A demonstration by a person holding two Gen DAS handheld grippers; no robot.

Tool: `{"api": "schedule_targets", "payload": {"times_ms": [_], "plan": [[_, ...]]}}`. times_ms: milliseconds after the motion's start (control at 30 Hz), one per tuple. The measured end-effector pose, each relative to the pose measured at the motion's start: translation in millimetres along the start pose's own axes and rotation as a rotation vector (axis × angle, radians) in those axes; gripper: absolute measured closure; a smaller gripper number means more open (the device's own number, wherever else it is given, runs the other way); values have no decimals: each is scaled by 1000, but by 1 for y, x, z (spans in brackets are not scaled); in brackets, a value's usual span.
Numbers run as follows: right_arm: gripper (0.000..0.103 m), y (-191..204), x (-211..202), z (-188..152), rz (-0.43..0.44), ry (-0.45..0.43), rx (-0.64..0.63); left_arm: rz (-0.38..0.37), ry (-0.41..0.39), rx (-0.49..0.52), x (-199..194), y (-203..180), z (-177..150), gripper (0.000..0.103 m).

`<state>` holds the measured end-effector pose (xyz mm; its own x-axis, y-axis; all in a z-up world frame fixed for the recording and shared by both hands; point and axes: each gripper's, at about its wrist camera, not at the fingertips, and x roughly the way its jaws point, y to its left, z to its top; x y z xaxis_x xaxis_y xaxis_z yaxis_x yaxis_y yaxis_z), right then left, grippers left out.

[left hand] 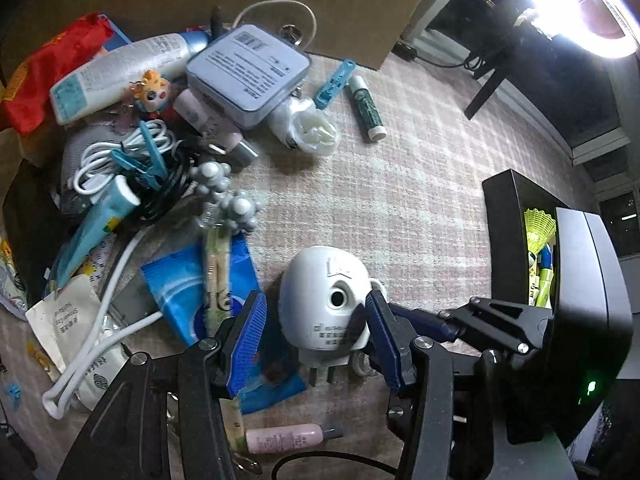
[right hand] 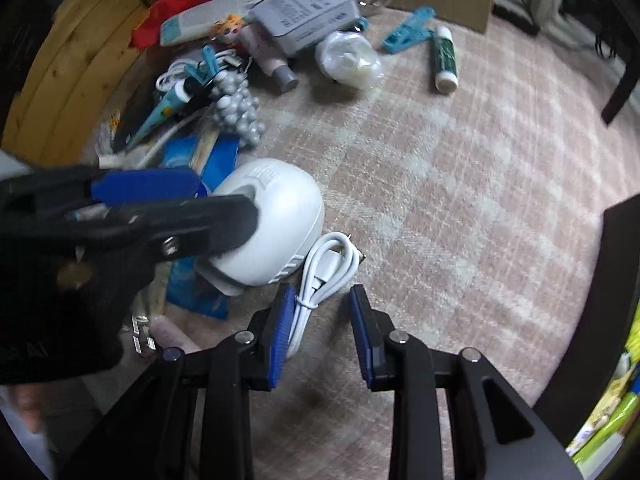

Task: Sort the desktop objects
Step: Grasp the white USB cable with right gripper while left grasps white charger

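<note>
A white egg-shaped plug-in device [left hand: 326,300] with metal prongs lies on the pink checked cloth. My left gripper [left hand: 316,308] is open with its blue pads on either side of the device, close to its sides. The device [right hand: 276,220] and the left gripper's fingers [right hand: 160,216] also show in the right wrist view. My right gripper [right hand: 320,304] is open just over a coiled white USB cable [right hand: 326,272] that lies right of the device; its left pad is at the cable's edge.
A pile lies at the left and back: grey box [left hand: 248,76], white tube [left hand: 120,76], red pouch [left hand: 48,72], grey bead toy [left hand: 224,196], blue packet [left hand: 192,296], white cords, teal clips. A green lip balm [left hand: 366,108] lies apart. A black box [left hand: 516,240] holding items stands right.
</note>
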<state>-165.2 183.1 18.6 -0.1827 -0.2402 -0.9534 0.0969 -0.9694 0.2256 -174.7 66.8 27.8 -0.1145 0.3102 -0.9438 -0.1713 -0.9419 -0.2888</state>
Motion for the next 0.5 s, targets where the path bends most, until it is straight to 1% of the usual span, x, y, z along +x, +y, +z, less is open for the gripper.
{"api": "schedule_targets", "payload": {"times_ms": [100, 167, 267, 333, 400, 433, 500], "plan": [[88, -1, -2, -2, 15, 9, 14, 4, 12, 15, 3, -6, 1, 49], [92, -8, -5, -5, 12, 7, 35, 12, 19, 17, 6, -10, 2, 46], [92, -24, -12, -11, -25, 1, 56, 54, 26, 45, 12, -18, 3, 42], [92, -33, -15, -14, -24, 0, 77, 100, 26, 76, 18, -25, 4, 41], [92, -42, -18, -16, -23, -4, 101, 124, 46, 88, 26, -29, 4, 41], [92, -45, -19, -17, -27, -7, 105, 144, 56, 99, 31, -30, 4, 42], [92, -49, -19, -18, -24, -9, 117, 173, 64, 111, 39, -30, 3, 49]]}}
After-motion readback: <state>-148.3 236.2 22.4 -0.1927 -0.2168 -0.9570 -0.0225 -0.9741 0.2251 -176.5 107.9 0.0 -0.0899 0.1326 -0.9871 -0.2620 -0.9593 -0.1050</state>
